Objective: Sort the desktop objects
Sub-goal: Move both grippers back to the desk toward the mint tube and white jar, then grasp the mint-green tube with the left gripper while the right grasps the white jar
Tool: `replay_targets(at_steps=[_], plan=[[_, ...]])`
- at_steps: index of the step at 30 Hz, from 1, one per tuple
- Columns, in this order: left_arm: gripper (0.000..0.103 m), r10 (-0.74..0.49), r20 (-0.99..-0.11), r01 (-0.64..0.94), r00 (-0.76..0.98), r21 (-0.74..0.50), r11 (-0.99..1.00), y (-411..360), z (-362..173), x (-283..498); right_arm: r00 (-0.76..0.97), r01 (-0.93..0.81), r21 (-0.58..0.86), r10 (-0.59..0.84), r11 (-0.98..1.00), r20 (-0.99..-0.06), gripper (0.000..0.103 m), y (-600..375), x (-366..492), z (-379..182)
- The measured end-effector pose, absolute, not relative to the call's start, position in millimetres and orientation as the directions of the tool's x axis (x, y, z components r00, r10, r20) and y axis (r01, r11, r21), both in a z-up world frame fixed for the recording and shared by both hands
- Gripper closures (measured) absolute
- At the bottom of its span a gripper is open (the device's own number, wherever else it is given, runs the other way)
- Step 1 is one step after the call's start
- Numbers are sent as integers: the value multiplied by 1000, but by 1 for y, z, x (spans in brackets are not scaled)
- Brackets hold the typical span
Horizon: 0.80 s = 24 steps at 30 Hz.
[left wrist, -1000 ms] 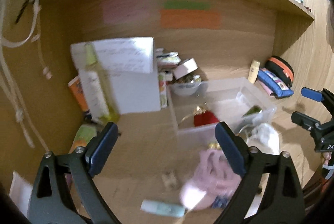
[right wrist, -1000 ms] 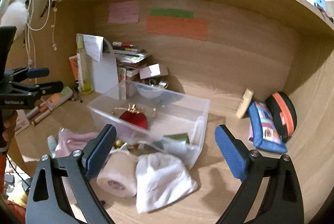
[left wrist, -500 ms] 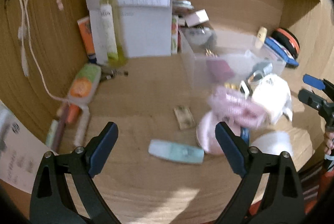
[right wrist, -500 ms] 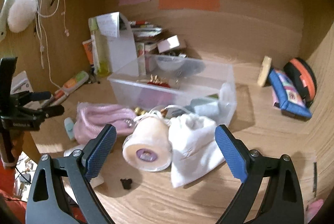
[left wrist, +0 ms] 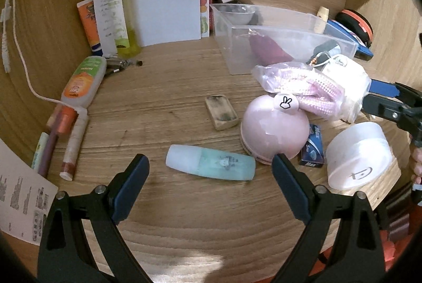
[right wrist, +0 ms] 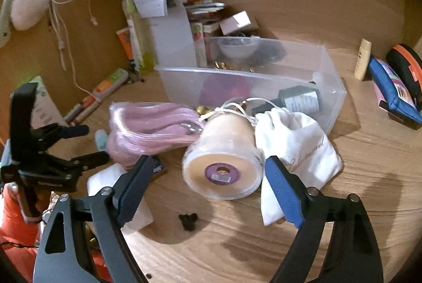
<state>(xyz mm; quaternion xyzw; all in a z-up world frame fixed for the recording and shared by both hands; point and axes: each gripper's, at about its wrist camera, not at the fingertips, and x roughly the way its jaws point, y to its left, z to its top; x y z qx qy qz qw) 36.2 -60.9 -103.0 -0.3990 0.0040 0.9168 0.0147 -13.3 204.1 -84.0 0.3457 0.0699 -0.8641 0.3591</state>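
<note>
Right now both grippers sit low over the table [left wrist: 184,243], nothing held.

Left gripper [left wrist: 211,169]: fingers spread wide and empty, straddling the teal tube [left wrist: 211,163], which lies flat crosswise between the tips. Looks like the left pick. Tube's long axis runs 9-to-3, so I'd roll the wrist a quarter turn and pinch across the narrow body, not end to end. Pink dome [left wrist: 274,130] touches the tube's 3 o'clock end; keep that finger clear of it.

Right gripper [right wrist: 208,175]: fingers closing but wide apart, empty, aimed at the cream roll [right wrist: 224,164] lying on its side, flat end toward the camera. White pouch [right wrist: 298,135] touches the roll at 3 o'clock; don't snag the fabric.

Clear bin [right wrist: 329,77] at 12 o'clock behind both, probable drop spot.
</note>
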Motion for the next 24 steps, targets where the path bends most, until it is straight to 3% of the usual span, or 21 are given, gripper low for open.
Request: replay_targets(at_steps=[9,14,17,24], plan=[[8,44,-734,-61,-678,-3,-998,-55,-112,30,-503,657,89,-522,-749,-689,19,185,-25,-95],[21,45,-722,-72,-690,6,-997,-54,-115,30,-502,647,85,-507,-758,-701,35,185,-28,-98],[30,53,-713,-74,-699,-1,-997,-58,-115,30,-487,645,116,-523,-756,-700,35,188,-31,-99],[30,31,-696,-45,-717,3,-999,-62,-114,34,-488,647,128,-537,-752,-688,36,192,-30,-96]])
